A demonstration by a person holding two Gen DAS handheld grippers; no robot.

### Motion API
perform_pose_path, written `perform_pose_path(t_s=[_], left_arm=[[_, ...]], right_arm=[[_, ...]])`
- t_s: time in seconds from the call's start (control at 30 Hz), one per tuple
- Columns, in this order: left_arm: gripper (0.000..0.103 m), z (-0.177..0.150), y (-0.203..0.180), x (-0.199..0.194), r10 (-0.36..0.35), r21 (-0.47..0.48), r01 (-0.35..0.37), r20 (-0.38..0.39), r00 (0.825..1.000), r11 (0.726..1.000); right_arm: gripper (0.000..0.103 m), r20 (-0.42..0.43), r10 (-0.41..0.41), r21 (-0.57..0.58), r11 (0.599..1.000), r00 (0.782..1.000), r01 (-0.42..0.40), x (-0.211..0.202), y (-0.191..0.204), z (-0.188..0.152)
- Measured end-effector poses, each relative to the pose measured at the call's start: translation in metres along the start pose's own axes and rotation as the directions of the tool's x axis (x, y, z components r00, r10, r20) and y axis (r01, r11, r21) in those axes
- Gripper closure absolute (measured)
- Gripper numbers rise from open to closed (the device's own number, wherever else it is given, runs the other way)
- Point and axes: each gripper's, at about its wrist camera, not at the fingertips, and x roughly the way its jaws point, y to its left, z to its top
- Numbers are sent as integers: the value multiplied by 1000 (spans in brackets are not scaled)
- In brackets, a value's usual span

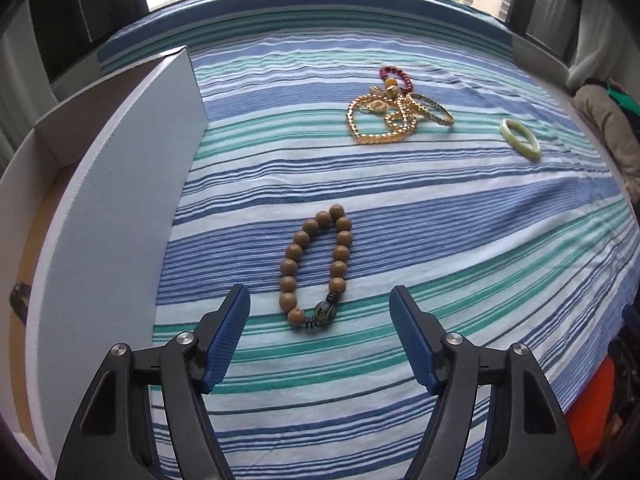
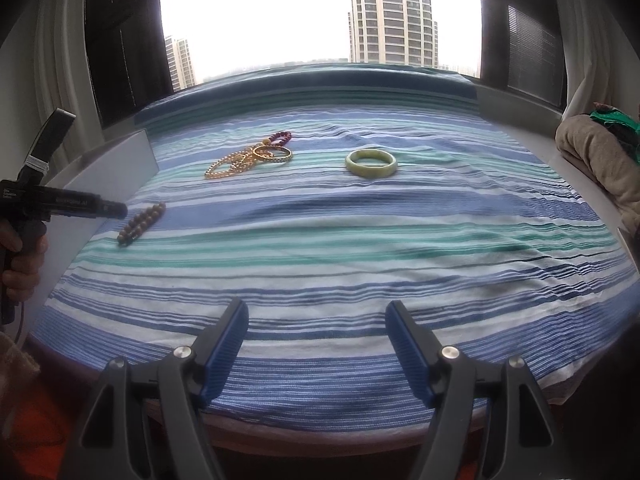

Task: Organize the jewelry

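— On the striped cloth, just ahead of our left gripper, we see the wooden bead bracelet. It lies flat as a long loop, its long axis running away from us, the dark carved bead at the near end.

— Are our jaws on it?

— No, both stand apart, empty; the right gripper also. The gold chains and the jade bangle lie farther. The white box stands at the left.

— Any writing?

— Small text on the left tool, too small to read.
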Motion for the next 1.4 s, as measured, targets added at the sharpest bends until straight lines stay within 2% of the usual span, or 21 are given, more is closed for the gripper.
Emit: perform_pose_path(t_s=[0.03, 0.13, 0.2, 0.27, 0.4, 0.43, 0.5, 0.6, 0.63, 0.7, 0.77, 0.83, 0.93, 1.03, 1.07, 1.1, 1.13, 1.2, 1.23, 1.33, 1.4], left_arm=[[33, 0, -1, 3, 4, 29, -4, 7, 1000, 1000], [48, -1, -9, 9, 21, 138, -24, 21, 1000, 990], [65, -1, -11, 14, 3, 187, -3, 2, 1000, 982], [77, -2, -11, 23, -18, 214, 28, -45, 999, 977], [77, -4, -6, 21, -52, 209, 65, -66, 996, 976], [76, -4, -4, 21, -60, 197, 74, -74, 995, 978], [66, -7, -1, 19, -63, 175, 77, -84, 994, 982], [66, -12, 1, 17, -74, 155, 87, -91, 993, 984], [68, -13, 1, 17, -74, 151, 88, -96, 993, 985], [91, -13, 0, 16, -83, 137, 97, -106, 991, 986], [92, -11, 4, 17, -106, 83, 115, -114, 988, 990], [92, -9, 14, 18, -162, -12, 162, -115, 980, 987], [92, -6, 31, 15, -294, -179, 278, -68, 953, 944], [92, -3, 45, 4, -391, -305, 380, 24, 920, 873], [92, -2, 49, 0, -418, -342, 410, 54, 907, 846], [92, -1, 53, -4, -439, -372, 436, 81, 895, 820], [92, 0, 56, -8, -456, -391, 457, 103, 884, 799], [92, 3, 61, -17, -476, -415, 487, 138, 868, 768], [92, 4, 63, -22, -483, -423, 498, 152, 863, 757], [92, 6, 68, -35, -497, -442, 524, 188, 847, 728], [92, 7, 71, -43, -499, -446, 534, 205, 842, 718]], right_arm=[[31, -3, -2, 1, 1000, 1000, 2, 0, -1, -1], [31, -19, -3, 10, 1000, 1000, 3, 3, -4, -4], [31, -29, 1, 21, 1000, 1000, 0, 6, -6, -4], [31, -32, 3, 26, 1000, 999, -2, 6, -6, -3], [31, -29, 2, 20, 1000, 1000, -2, 6, -4, -1], [31, -28, 1, 19, 1000, 1000, 0, 6, -4, -1], [31, -29, -1, 19, 1000, 1000, 2, 7, -5, 0], [31, -35, -3, 20, 1000, 999, 4, 9, -5, 2], [31, -36, -1, 21, 1000, 999, 2, 10, -5, 3], [31, -43, 13, 26, 1000, 999, -12, 12, -7, 8], [31, -53, 47, 33, 998, 997, -45, 16, -10, 17], [31, -70, 108, 55, 993, 992, -104, 24, -17, 32], [31, -113, 205, 88, 977, 972, -195, 46, -26, 67], [31, -166, 297, 47, 955, 940, -293, 82, -18, 113], [44, -190, 332, 28, 943, 924, -333, 97, -12, 129], [71, -221, 362, 6, 929, 906, -370, 114, -3, 145], [80, -260, 385, -7, 916, 885, -400, 132, 6, 158], [82, -329, 436, 2, 887, 838, -461, 169, 24, 186], [82, -355, 445, -24, 875, 822, -484, 184, 35, 198], [82, -375, 369, -180, 871, 851, -457, 222, 68, 225], [81, -384, 300, -265, 870, 873, -416, 243, 84, 234]])
